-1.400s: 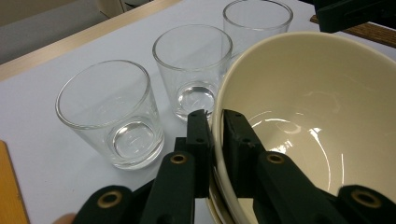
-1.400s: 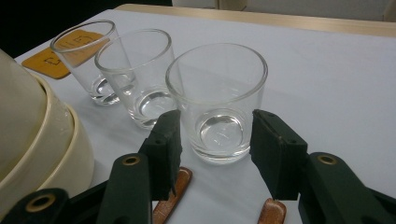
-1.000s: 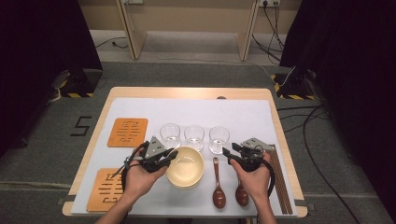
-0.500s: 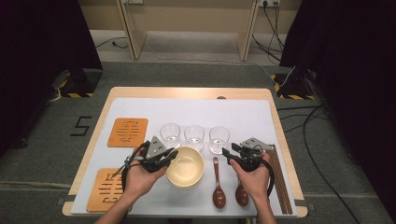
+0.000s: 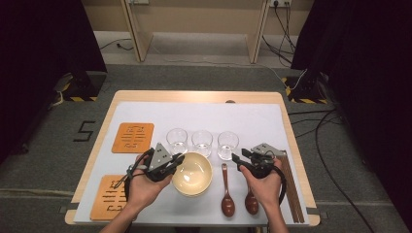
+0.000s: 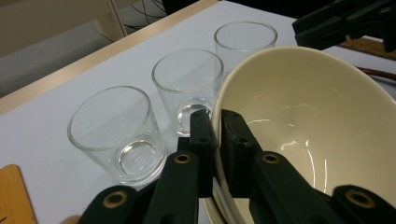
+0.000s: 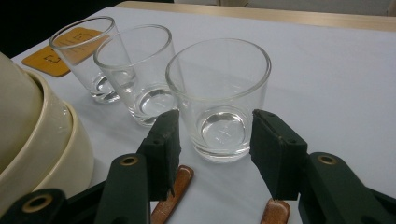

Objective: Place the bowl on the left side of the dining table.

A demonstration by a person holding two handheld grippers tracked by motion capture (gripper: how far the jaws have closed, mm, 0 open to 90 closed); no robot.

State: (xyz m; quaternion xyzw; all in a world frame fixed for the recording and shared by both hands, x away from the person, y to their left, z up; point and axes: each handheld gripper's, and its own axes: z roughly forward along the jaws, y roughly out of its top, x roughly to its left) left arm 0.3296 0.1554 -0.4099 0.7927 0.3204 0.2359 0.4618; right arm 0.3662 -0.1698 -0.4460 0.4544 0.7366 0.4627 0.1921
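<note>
Left gripper (image 6: 212,140) jaws just closing on top bowl (image 6: 308,126) rim, right gripper (image 7: 212,154) jaws wide, empty before glass (image 7: 219,98); next, probably: lift off stack.

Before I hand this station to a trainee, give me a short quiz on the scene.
1. True or false: the left claw is shut on the bowl rim.
2. How many glasses stand behind the bowl?
3. What lies under the right claw: A spoon handles, B a coaster, C a glass?

Key: 1 true, its jaws have just been closing with the rim between them. 2 three. 3 A.
</note>
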